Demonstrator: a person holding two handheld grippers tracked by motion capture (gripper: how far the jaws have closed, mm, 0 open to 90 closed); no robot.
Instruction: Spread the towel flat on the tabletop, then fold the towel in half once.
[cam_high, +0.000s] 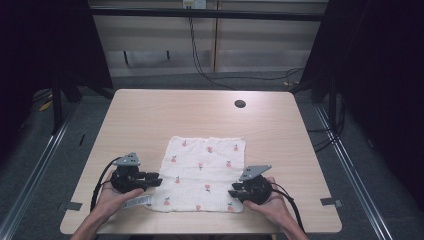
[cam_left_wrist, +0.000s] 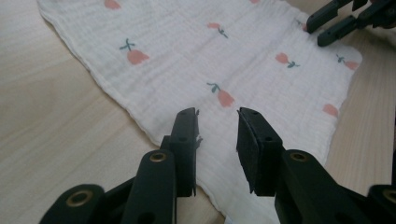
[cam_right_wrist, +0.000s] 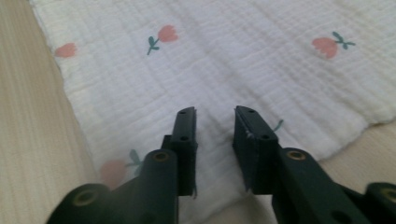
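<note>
The cloth (cam_high: 204, 172) lies flat and unfolded on the counter (cam_high: 150, 115), the left claw (cam_high: 156, 179) and right claw (cam_high: 233, 189) poised apart over its near corners, apparently gripping nothing yet.

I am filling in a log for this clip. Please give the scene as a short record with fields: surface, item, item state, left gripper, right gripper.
surface: wooden table
item: white cloth with pink flower print
item state: spread flat near the table's front edge
left gripper: at the cloth's near left corner, jaws apart above the cloth, nothing gripped
right gripper: at the cloth's near right corner, jaws apart above the cloth, nothing gripped
</note>
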